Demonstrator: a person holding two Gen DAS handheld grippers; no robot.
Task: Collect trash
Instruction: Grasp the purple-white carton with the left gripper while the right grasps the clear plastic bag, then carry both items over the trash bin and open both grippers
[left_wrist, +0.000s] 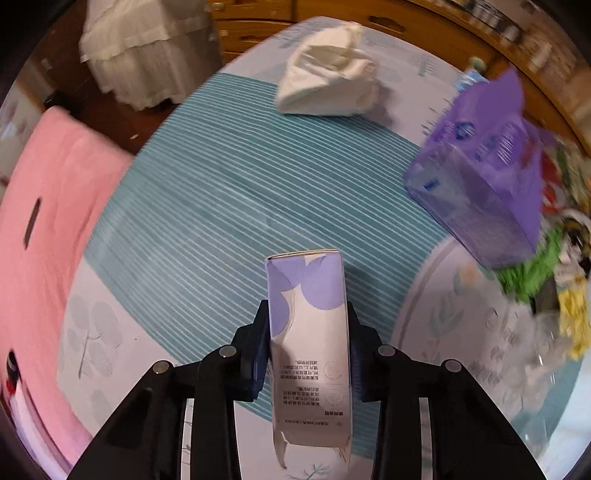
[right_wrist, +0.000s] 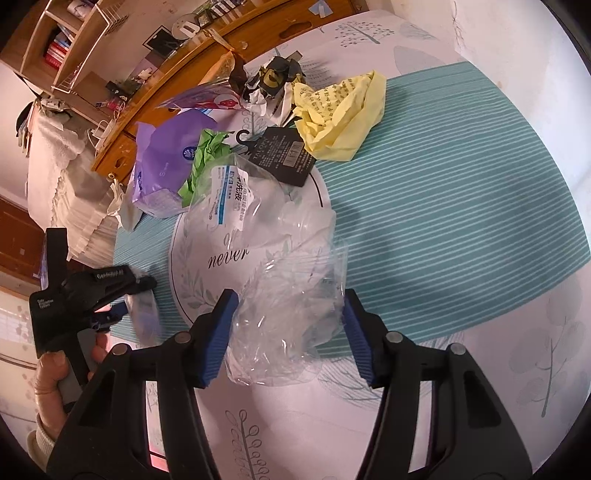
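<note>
A white carton with purple shapes (left_wrist: 308, 332) stands between the pads of my left gripper (left_wrist: 307, 314), which is shut on its two sides over the teal striped sheet (left_wrist: 221, 206). In the right wrist view a hand (right_wrist: 51, 373) holds that left gripper (right_wrist: 142, 291) at the far left, and the carton (right_wrist: 146, 317) shows there only as a blur. My right gripper (right_wrist: 290, 301) is shut on a crumpled clear plastic bag (right_wrist: 288, 332) that fills the gap between its blue pads (right_wrist: 218, 332).
Loose trash lies on the bed: a purple tissue pack (right_wrist: 162, 170), green paper (right_wrist: 207, 158), a black tag (right_wrist: 284, 155), yellow paper (right_wrist: 340, 114), a black-and-white wrapper (right_wrist: 273, 85) and a labelled clear bag (right_wrist: 236, 192). White crumpled paper (left_wrist: 328, 81) lies farther off. Pink bedding (left_wrist: 48, 221) borders the left.
</note>
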